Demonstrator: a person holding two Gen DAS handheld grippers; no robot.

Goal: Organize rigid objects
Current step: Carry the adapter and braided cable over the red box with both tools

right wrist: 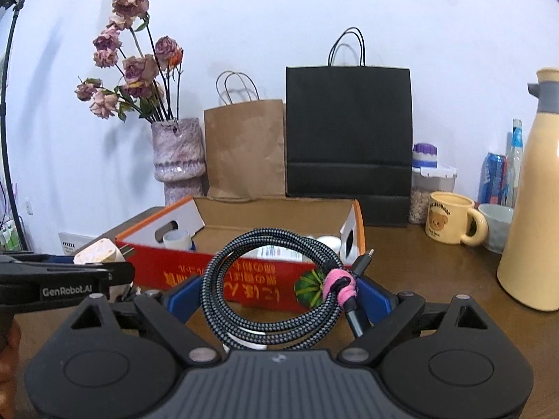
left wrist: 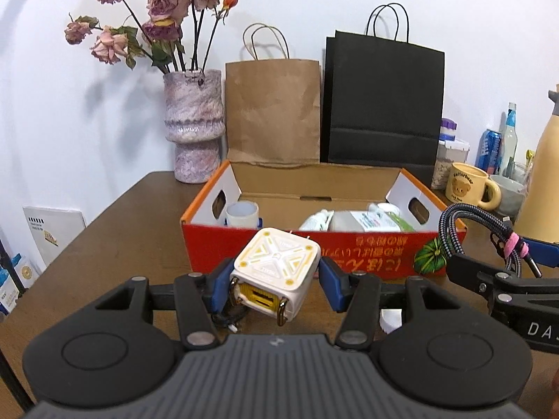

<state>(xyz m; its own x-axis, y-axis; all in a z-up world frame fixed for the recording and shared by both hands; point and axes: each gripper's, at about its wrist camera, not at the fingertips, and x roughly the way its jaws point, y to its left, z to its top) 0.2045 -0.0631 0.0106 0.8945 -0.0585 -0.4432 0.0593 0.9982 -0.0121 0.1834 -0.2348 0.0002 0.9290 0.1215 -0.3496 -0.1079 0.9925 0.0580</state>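
My left gripper (left wrist: 274, 281) is shut on a white and yellow cube charger (left wrist: 276, 272), held just in front of the red cardboard box (left wrist: 349, 249). My right gripper (right wrist: 279, 298) is shut on a coiled braided cable (right wrist: 276, 286) with a pink tie, held in front of the same box (right wrist: 244, 279). The box holds a white cup (left wrist: 242, 213) at the left and white bottles (left wrist: 363, 220) at the right. The cable (left wrist: 468, 223) and right gripper also show at the right of the left wrist view; the charger (right wrist: 99, 252) shows at the left of the right wrist view.
A vase of dried roses (left wrist: 194, 122), a brown paper bag (left wrist: 274, 111) and a black bag (left wrist: 384, 104) stand behind the box. A yellow bear mug (right wrist: 452, 221), a bowl, a can, bottles and a tall cream flask (right wrist: 534, 209) stand to the right on the brown table (left wrist: 122, 230).
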